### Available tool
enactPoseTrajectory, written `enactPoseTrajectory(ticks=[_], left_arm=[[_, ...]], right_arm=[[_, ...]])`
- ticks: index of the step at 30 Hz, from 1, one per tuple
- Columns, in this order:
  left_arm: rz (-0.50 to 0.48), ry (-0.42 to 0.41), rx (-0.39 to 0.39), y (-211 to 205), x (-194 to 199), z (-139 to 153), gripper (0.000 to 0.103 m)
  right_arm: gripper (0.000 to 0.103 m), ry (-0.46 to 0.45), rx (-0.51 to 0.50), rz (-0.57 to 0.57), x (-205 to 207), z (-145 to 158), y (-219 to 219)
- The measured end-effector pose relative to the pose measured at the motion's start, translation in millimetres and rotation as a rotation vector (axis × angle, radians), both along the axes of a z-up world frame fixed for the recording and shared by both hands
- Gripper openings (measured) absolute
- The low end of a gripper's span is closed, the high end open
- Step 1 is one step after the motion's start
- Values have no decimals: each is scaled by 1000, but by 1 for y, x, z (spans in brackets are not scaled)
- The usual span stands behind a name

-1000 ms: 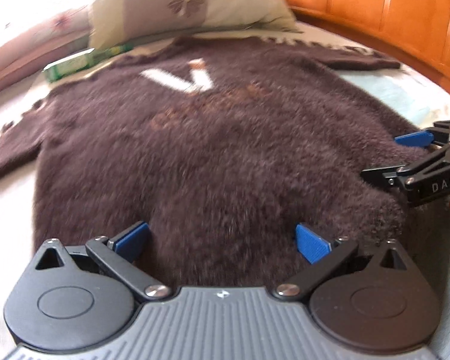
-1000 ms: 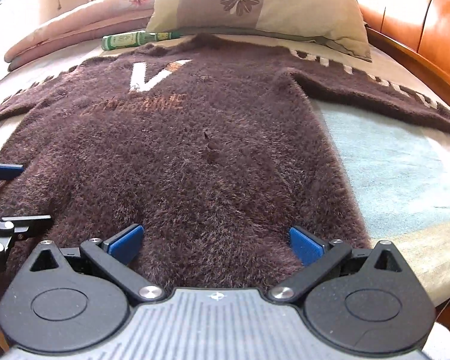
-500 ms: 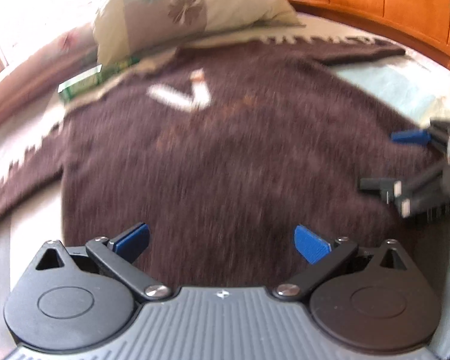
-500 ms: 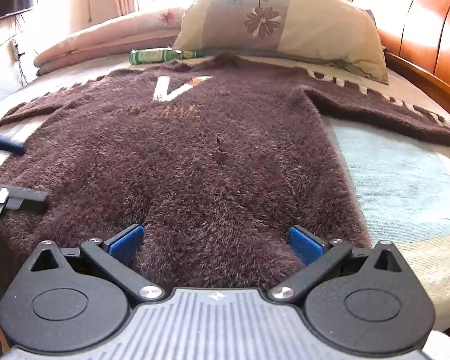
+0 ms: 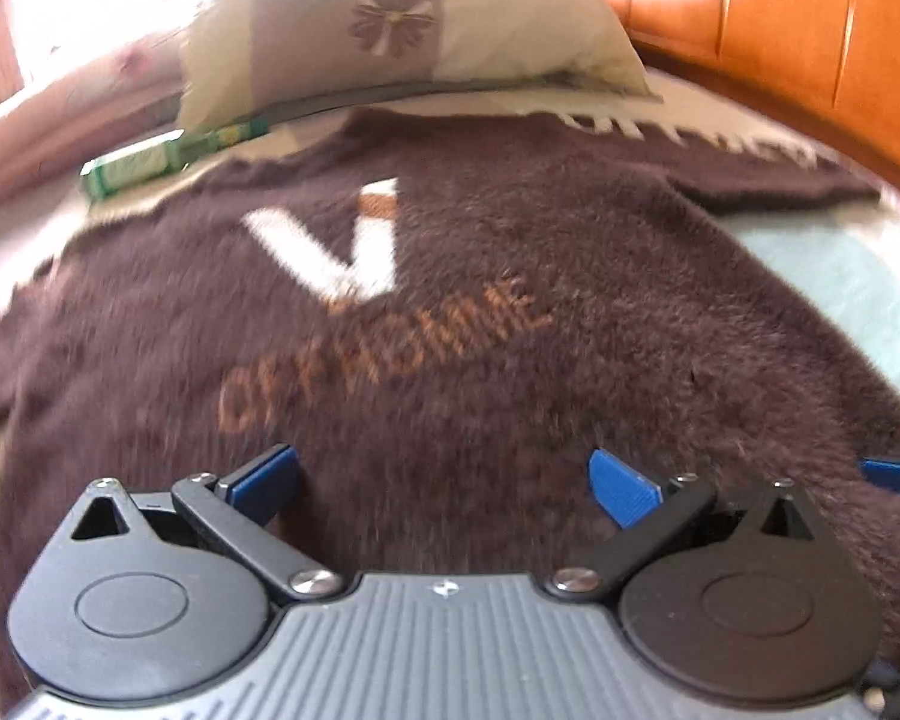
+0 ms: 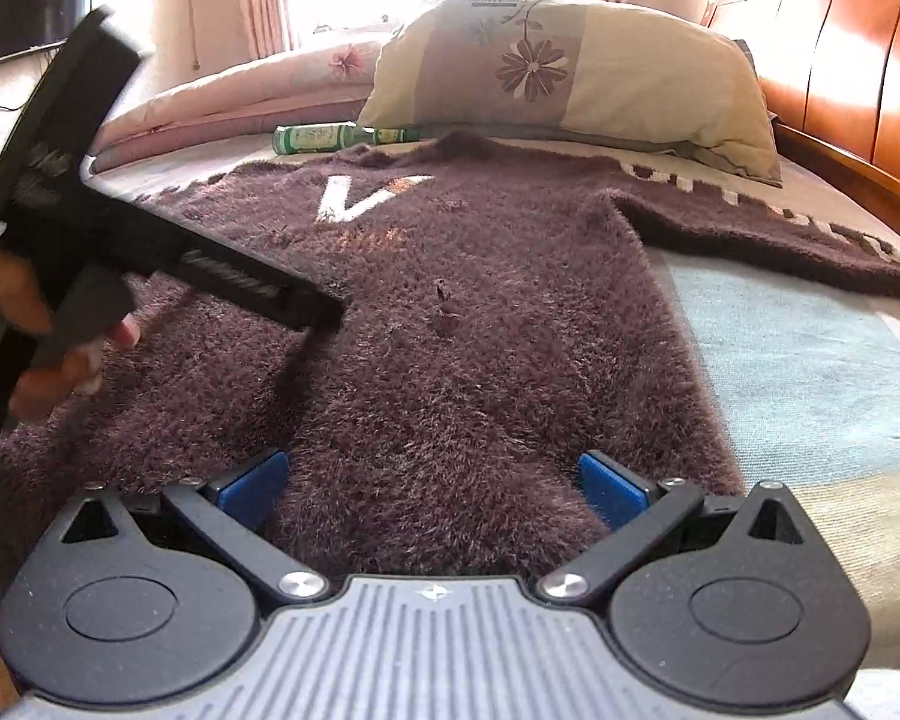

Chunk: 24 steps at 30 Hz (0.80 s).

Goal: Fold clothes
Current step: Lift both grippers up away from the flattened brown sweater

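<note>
the sweater (image 6: 450, 330) lies spread flat on the bed (image 6: 810, 360), front up, neck toward the pillow (image 6: 570, 66) and hem toward the cameras; both sleeves reach out sideways from the body. it is dark brown and fuzzy, with a white v and orange lettering on the chest below the neck, and pale blocks along the sleeve on the headboard (image 6: 840, 60) side of the sweater.

the step in hand looks like taking hold for a first fold. the left gripper (image 5: 444, 480) hangs over the sweater's middle, fingers spread wide with nothing between them; the right gripper (image 6: 432, 480) sits at the hem, equally spread and empty. to do it well, i would bite a full thickness of the thick pile at matching points, lift evenly, and keep the hem straight, since the fuzzy knit likely sags and slips.

a green bottle (image 6: 336, 138) lies just beyond the sweater's neck, beside the pillow.
</note>
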<state>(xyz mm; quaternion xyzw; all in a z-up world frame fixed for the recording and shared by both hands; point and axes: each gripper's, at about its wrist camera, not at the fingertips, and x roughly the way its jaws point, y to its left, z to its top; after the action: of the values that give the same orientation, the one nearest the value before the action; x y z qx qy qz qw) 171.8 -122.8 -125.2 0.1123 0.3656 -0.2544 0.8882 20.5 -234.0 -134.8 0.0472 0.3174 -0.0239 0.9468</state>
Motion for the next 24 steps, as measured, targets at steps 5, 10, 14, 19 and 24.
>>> enactPoseTrajectory(ticks=[5, 10, 14, 19, 24], left_arm=[[-26, -2, -35, 39, -34, 0, 102], [-45, -70, 18, 61, -26, 26, 102], [-26, -68, -7, 70, 21, 45, 102], [50, -2, -66, 69, 80, 35, 102], [110, 71, -138, 93, 80, 4, 102]], right_arm=[[103, -14, -12, -17, 2, -1, 2], [103, -29, -24, -34, 4, -1, 5], [103, -41, -33, -48, 5, -2, 7], [103, -48, -37, -74, 9, -1, 9], [103, -47, -39, -89, 12, -1, 9]])
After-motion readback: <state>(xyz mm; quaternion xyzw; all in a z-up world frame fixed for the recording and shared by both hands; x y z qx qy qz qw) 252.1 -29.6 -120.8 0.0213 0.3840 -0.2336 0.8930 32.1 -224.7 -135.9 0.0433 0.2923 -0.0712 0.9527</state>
